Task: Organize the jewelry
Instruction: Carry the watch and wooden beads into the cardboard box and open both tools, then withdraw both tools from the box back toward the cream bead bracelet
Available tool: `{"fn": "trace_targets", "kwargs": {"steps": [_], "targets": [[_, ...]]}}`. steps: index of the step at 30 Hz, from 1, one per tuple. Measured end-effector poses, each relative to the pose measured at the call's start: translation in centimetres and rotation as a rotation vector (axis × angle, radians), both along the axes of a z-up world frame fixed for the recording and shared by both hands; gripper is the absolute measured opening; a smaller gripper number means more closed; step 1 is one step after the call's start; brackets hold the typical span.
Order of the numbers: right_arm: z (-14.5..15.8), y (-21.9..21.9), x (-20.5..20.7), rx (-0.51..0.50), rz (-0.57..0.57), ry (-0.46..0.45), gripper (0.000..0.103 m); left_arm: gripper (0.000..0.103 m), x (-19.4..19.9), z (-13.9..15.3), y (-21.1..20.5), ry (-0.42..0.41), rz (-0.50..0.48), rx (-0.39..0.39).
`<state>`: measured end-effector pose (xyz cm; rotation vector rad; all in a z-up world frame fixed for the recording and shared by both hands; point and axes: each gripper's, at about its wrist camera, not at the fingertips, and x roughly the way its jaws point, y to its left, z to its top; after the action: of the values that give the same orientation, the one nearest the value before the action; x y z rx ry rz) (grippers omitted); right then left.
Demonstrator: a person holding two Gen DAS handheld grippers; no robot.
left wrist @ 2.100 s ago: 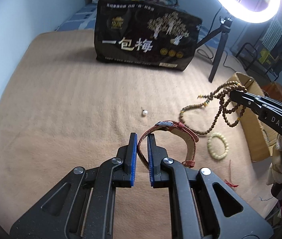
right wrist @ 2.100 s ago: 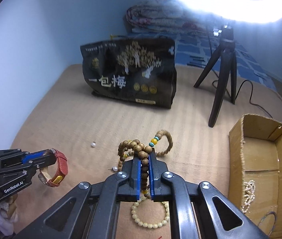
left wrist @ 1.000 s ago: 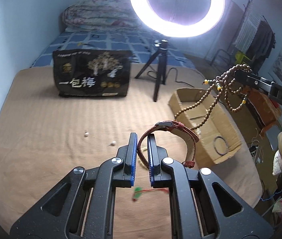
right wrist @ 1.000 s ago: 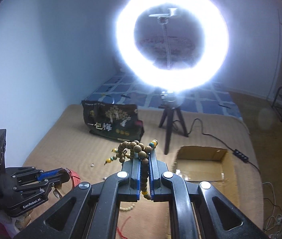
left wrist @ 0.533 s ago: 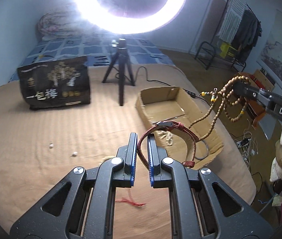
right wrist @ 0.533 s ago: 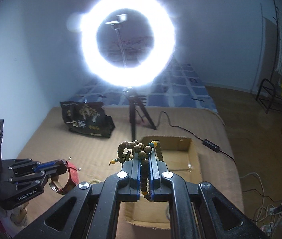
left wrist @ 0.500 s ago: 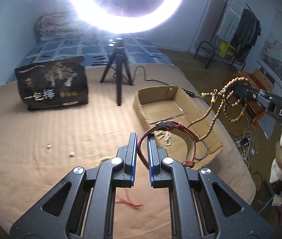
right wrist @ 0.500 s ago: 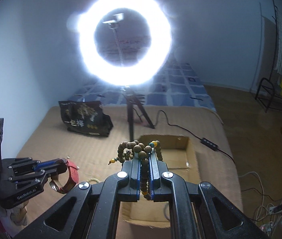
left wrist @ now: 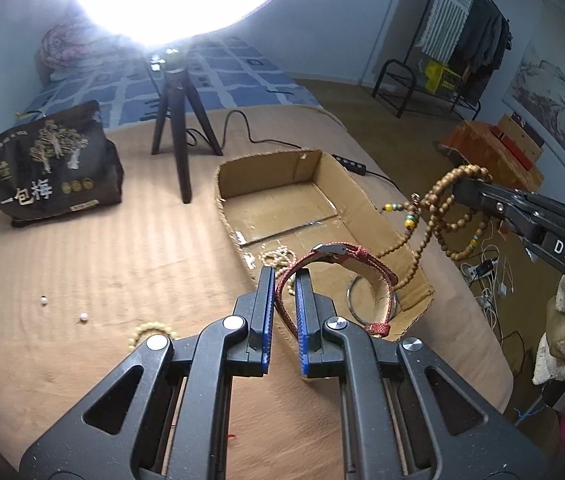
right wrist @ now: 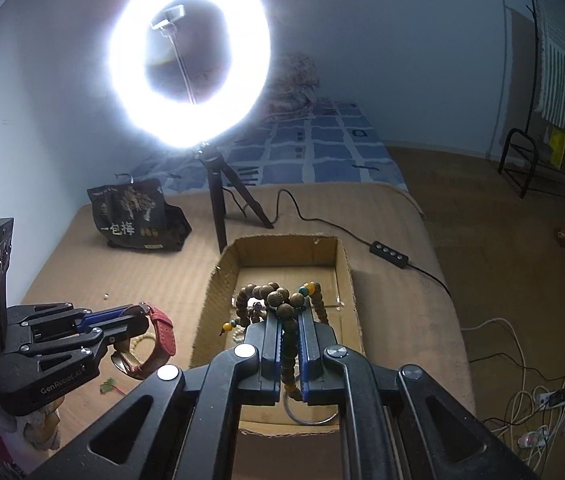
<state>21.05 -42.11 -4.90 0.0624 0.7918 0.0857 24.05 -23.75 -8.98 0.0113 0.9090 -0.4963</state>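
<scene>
Tan bedding (left wrist: pixel 130 240) covers the bed where all this happens, with a ring light (right wrist: pixel 190 60) on a small tripod glaring from the far side and a dark printed bag (left wrist: pixel 48 168) standing beside it. Over the near part of an open cardboard box (left wrist: pixel 366 200) the left gripper (left wrist: pixel 282 292) has its blue pads clamped on the strap of a red watch (left wrist: pixel 338 256), the band passing between the fingers and curling forward and to the right of the tips, the case hanging off that side. Just right of it, the right gripper (right wrist: pixel 290 336) is pinched tight on a wooden bead necklace (right wrist: pixel 278 300); one strand runs down between its fingers, loops bunch above the tips and others dangle below. Inside the box, ahead of and beneath both sets of fingers, lie a pale bead strand (left wrist: pixel 278 258) and a metal bangle (left wrist: pixel 356 300). Left of the left fingers, a cream bead bracelet (left wrist: pixel 150 330) and two loose pearls (left wrist: pixel 82 316) lie on the bedding
</scene>
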Motion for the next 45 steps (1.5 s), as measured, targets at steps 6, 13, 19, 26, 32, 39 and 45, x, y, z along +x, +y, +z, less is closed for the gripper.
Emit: {"fn": "trace_targets", "kwargs": {"steps": [6, 13, 19, 26, 32, 39, 45], "targets": [[-1.7, -1.2, 1.0, 0.027, -0.014, 0.023, 0.004, 0.008, 0.3, -1.8, -1.3, 0.026, -0.014, 0.011], [-4.0, -1.6, 2.7, 0.045, -0.019, 0.056, 0.004, 0.008, 0.8, -3.4, -2.5, 0.051, -0.031, 0.020], [-5.9, -1.6, 4.1, 0.065, -0.013, 0.086, 0.004, 0.008, 1.2, -4.7, -3.0, 0.076, -0.039, 0.025], [-7.7, -1.3, 5.2, 0.070, -0.014, 0.125, 0.007, 0.012, 1.2, -5.5, -3.5, 0.099, -0.063, 0.035], [-8.1, -1.7, 5.3, 0.069, -0.039, 0.133, 0.031, 0.017, 1.0, -5.5, -3.7, 0.106, -0.076, 0.026], [-8.1, -2.3, 5.0, 0.069, -0.076, 0.132, 0.040, 0.024, 0.9, -5.3, -3.4, 0.108, -0.071, 0.028], [-7.7, -2.2, 4.5, 0.066, -0.086, 0.124, 0.043, 0.024, 0.5, -4.9, -2.8, 0.099, -0.067, 0.028]]}}
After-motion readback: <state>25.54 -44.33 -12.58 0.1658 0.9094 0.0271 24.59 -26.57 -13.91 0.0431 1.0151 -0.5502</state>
